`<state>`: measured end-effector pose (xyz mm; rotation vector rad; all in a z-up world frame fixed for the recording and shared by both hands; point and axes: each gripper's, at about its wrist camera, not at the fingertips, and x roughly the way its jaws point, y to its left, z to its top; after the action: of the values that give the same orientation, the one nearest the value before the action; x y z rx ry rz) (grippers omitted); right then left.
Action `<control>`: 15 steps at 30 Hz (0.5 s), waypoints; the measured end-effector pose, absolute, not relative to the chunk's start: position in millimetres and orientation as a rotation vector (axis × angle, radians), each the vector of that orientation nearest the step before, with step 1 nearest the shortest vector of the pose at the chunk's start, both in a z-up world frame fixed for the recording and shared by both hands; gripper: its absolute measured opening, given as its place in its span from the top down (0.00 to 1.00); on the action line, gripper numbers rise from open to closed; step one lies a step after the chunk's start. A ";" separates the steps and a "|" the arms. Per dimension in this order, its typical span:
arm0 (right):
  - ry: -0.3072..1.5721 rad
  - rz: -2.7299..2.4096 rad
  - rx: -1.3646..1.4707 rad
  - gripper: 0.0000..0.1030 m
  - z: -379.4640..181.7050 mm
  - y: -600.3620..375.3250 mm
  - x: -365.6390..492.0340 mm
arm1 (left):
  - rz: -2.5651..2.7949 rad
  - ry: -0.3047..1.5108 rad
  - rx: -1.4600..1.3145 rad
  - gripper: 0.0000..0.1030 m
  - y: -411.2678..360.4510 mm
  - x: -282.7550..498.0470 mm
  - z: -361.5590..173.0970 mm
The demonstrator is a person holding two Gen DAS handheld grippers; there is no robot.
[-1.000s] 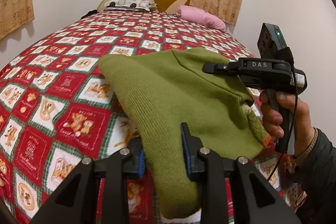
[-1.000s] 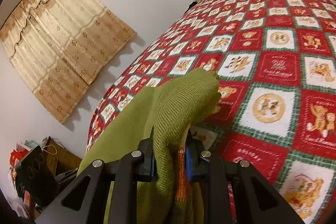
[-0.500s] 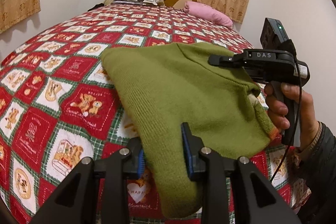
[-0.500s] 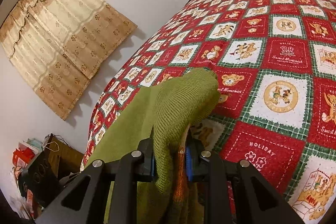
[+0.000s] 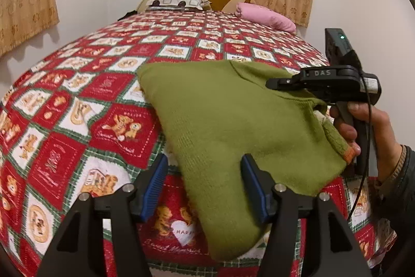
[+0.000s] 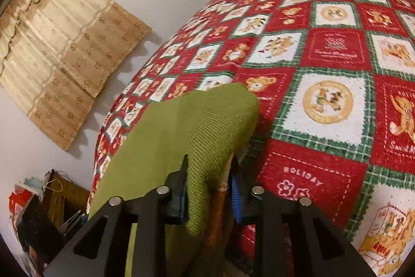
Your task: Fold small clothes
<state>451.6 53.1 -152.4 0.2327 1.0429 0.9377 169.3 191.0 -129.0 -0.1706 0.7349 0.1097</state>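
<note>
Only left view shows right hand (image 5: pixel 368 131), left hand-held gripper (image 5: pixel 203 186) just opening, wide around green sweater (image 5: pixel 228 121), right hand-held gripper (image 6: pixel 208 188) narrow, pinching its hem, just easing apart, lower hem hidden.

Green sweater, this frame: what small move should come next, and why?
Probably open the right gripper and draw it back. The green sweater already lies folded on the quilt; the left gripper has just been opening, pads clear of the cloth, while the right's jaws, just starting to open, have the hem between them.
</note>
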 end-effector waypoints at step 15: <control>0.874 1.007 0.142 0.61 -96.2 63.3 403.2 | 0.240 0.658 -0.116 0.14 224.4 189.4 -110.6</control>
<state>403.2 63.3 -96.2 0.1421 0.8738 1.0066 189.4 224.4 -110.6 -0.1161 0.6581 0.2404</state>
